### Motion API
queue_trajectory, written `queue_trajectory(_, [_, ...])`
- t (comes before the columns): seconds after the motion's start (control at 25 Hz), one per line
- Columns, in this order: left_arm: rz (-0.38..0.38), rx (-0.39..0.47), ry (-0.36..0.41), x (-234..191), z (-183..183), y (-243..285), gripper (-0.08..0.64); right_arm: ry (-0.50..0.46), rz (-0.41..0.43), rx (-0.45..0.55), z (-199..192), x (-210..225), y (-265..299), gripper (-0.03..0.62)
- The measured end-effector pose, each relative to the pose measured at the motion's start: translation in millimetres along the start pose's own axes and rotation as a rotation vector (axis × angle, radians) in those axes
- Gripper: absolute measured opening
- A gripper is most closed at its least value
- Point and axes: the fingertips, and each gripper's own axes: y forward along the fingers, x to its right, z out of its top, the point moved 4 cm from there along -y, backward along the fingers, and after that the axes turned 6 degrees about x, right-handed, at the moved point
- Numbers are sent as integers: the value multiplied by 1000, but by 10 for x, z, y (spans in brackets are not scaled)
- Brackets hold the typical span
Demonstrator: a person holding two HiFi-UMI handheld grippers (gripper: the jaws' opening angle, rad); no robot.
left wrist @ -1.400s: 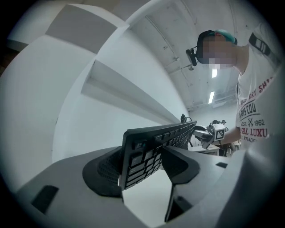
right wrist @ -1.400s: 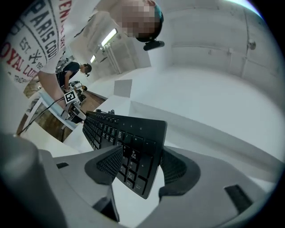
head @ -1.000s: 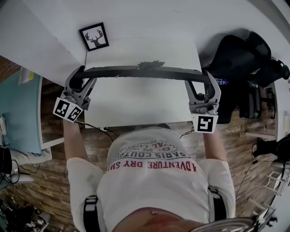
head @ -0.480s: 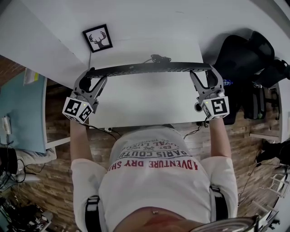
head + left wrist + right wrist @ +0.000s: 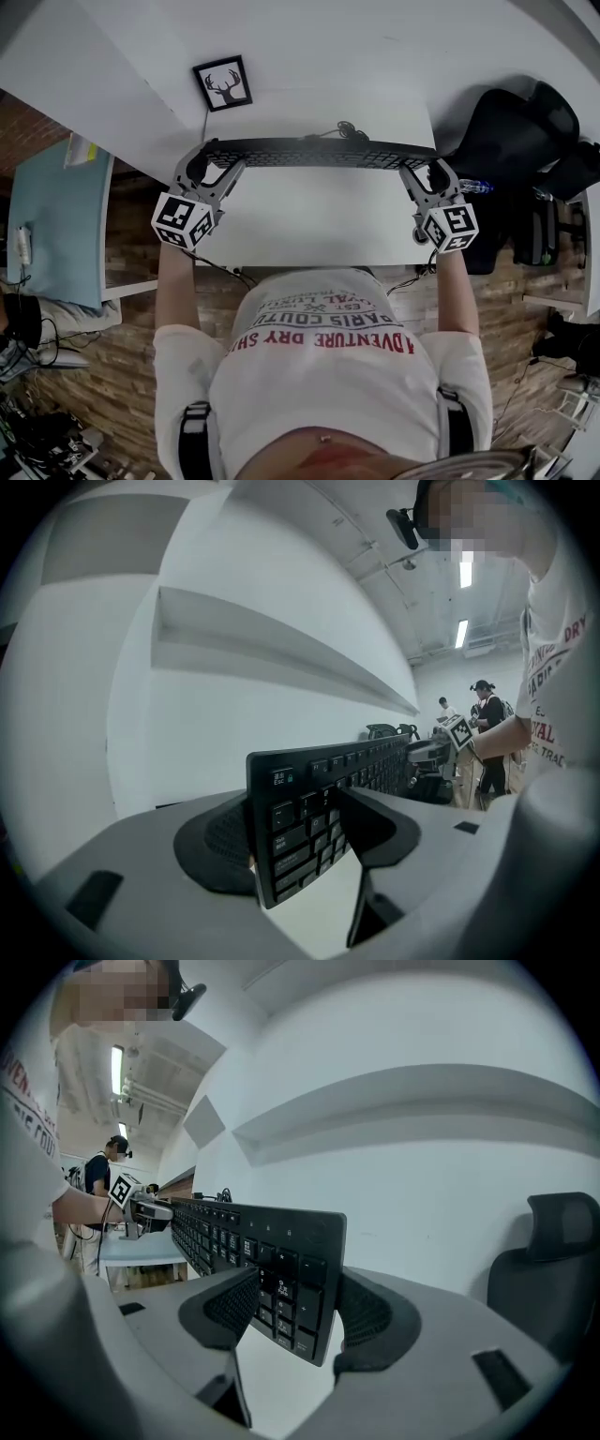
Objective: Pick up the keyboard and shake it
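A black keyboard hangs level above the white desk, its keys facing up toward the head camera. My left gripper is shut on its left end, and my right gripper is shut on its right end. In the left gripper view the Esc corner of the keyboard sits clamped between the pads of that gripper. The right gripper view shows the numpad end of the keyboard pinched the same way in the right gripper. Its cable loops off the far edge.
A framed deer picture lies on the desk's far left corner. A black office chair stands to the right, with a bottle near it. A light blue table is at the left. People stand in the background.
Still held at both ends, the keyboard went from edge-on to slanted with its right end higher, then back to level with its keys showing. Both grippers shifted with it.
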Motion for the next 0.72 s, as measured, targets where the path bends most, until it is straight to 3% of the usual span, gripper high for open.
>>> queue_trajectory(0.72, [31, -17, -6, -93, -65, -13, 275, 23, 26, -26, -88, -20, 158, 270])
